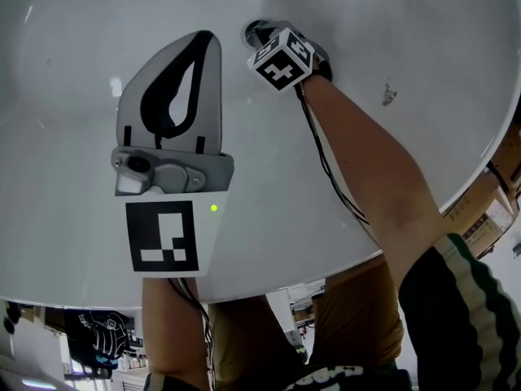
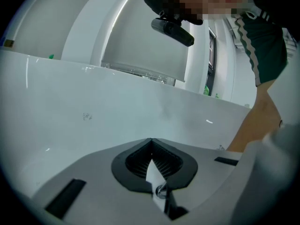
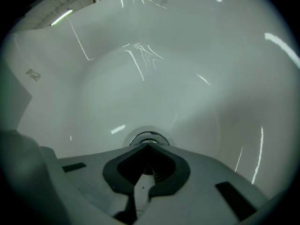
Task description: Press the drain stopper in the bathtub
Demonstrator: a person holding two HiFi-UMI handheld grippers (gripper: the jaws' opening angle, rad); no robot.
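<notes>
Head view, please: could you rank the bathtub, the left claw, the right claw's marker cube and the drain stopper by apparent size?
1. bathtub
2. left claw, though nearness to the camera inflates it
3. marker cube
4. drain stopper, only partly visible beyond the cube

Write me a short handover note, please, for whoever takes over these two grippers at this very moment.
Right gripper: jaws shut, empty, pointing steeply down with its tips right at the drain stopper on the floor of the bathtub.
Left gripper: jaws shut, empty, held over the tub off to the side of the drain, touching nothing.
Done: the right gripper has been brought onto the stopper.
Unclear: whether the stopper has gone down; the pictures do not show it.
Left: probably push down firmly on the stopper with the closed right tips, check that it has moved, then lift clear.
</notes>
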